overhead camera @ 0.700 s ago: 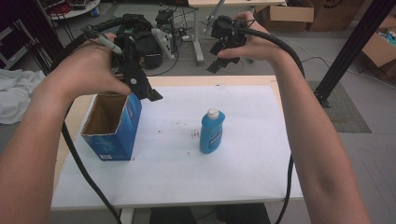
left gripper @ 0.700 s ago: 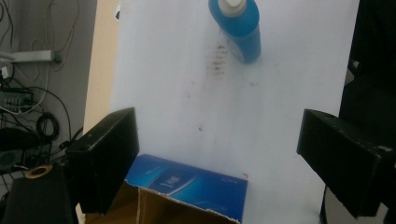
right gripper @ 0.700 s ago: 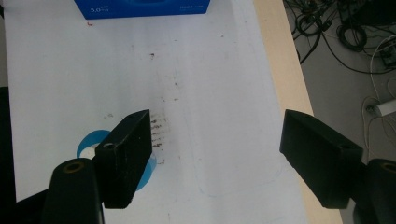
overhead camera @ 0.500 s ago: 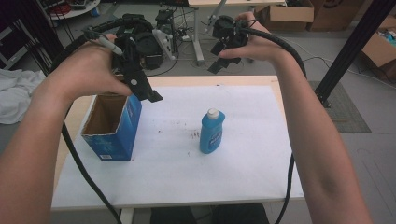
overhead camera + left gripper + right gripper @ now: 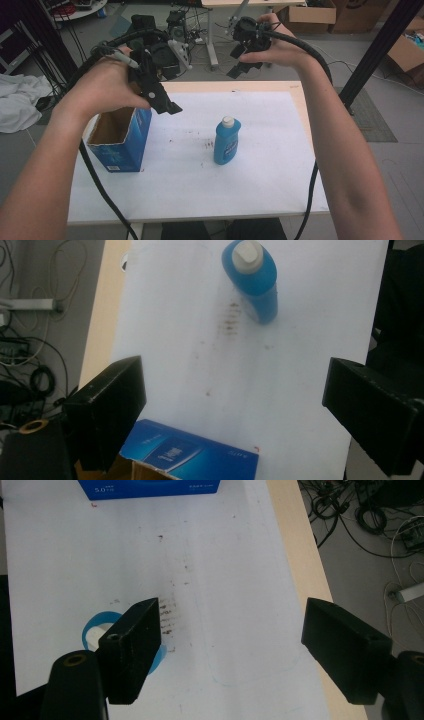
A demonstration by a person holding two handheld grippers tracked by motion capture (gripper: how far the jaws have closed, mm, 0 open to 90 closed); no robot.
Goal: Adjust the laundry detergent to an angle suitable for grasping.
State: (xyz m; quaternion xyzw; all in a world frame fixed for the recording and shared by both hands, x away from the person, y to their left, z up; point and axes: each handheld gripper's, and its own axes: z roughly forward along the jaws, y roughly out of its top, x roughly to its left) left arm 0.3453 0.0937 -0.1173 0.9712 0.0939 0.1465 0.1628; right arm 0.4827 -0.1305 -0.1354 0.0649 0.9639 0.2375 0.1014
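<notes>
A blue bottle with a white cap (image 5: pixel 227 142) stands upright near the middle of the white table (image 5: pixel 260 185). An open blue cardboard box (image 5: pixel 120 142) stands at the table's left side. My left gripper (image 5: pixel 167 106) hangs in the air over the box's right edge, jaws open and nothing between them. In the left gripper view, the left gripper (image 5: pixel 240 405) looks down on the bottle (image 5: pixel 255 280) and the box's rim (image 5: pixel 190 455). My right gripper (image 5: pixel 237 61) is held high over the table's far edge, open. In the right gripper view, the right gripper (image 5: pixel 237 640) has its left jaw partly covering the bottle (image 5: pixel 95 625); the box (image 5: pixel 150 487) lies beyond.
Brown smudges (image 5: pixel 207 145) mark the table beside the bottle. Cables and equipment (image 5: pixel 170 45) crowd the floor behind the table. A black frame post (image 5: pixel 375 55) slants at the right, cardboard boxes (image 5: pixel 405 50) lie beyond it, and white cloth (image 5: pixel 20 100) lies at the left.
</notes>
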